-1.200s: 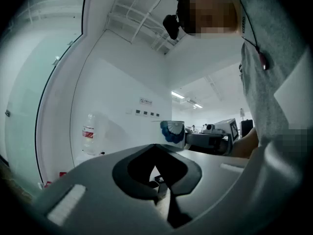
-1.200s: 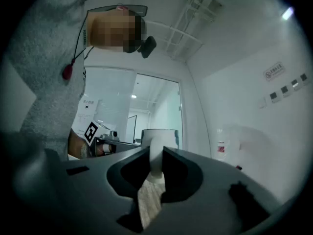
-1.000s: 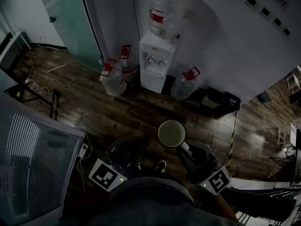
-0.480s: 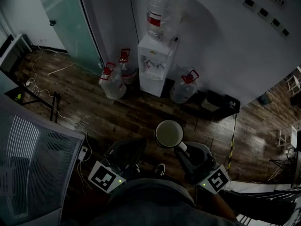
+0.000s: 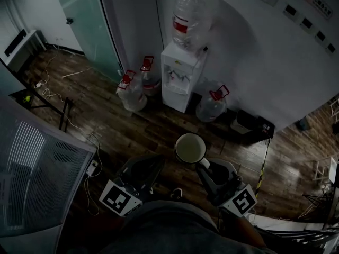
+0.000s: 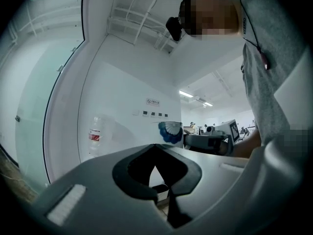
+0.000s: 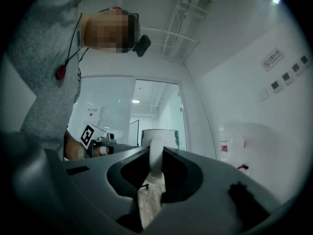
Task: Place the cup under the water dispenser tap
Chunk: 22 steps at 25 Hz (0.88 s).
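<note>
A white cup (image 5: 190, 148) with a blue pattern hangs over the wooden floor, empty inside. My right gripper (image 5: 203, 165) is shut on its handle. In the right gripper view the handle (image 7: 155, 161) sits clamped between the jaws, with the cup body (image 7: 159, 138) just beyond. My left gripper (image 5: 158, 162) is beside it on the left, shut with nothing in it. From the left gripper view (image 6: 156, 173) the cup (image 6: 170, 131) shows to the right. The white water dispenser (image 5: 183, 75), with a bottle (image 5: 190, 15) on top, stands against the wall well ahead of the cup.
Three water jugs with red handles (image 5: 132, 94) (image 5: 150, 75) (image 5: 212, 106) stand on the floor around the dispenser. A black box (image 5: 251, 123) lies to its right. A glass door (image 5: 79, 20) is at the back left. Cables (image 5: 47, 89) and a black stand (image 5: 47, 105) lie left.
Both grippers and the cup have moved a little toward the dispenser. The hold on the cup handle is unchanged.
</note>
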{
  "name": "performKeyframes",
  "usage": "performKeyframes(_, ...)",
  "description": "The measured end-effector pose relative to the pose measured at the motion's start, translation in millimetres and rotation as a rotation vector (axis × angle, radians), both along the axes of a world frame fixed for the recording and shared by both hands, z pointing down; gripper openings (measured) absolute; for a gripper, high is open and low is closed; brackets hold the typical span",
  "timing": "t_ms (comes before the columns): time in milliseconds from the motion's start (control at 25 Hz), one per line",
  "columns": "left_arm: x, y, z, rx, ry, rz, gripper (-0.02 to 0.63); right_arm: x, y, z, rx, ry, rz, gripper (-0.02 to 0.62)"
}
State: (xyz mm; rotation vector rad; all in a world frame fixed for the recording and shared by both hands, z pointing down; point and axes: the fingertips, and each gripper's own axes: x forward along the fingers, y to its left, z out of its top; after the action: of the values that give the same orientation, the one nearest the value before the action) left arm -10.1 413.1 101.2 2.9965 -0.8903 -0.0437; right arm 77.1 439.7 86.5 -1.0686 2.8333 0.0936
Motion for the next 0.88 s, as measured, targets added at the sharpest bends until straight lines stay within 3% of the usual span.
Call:
performKeyframes(120, 6, -6, -6, 0.036, 0.028, -0.023, 0.006, 8, -8, 3, 0.004, 0.011, -0.021, 0.06)
performKeyframes(400, 6, -36, 5, -0.009, 0.017, -0.045, 0.006, 11, -43, 10, -0.01, 0.014, -0.029, 0.06)
performKeyframes(880, -20, -151, 22, -0.048, -0.009, 0.01, 0.006, -22, -154, 5, 0.019, 0.025, 0.029, 0.06)
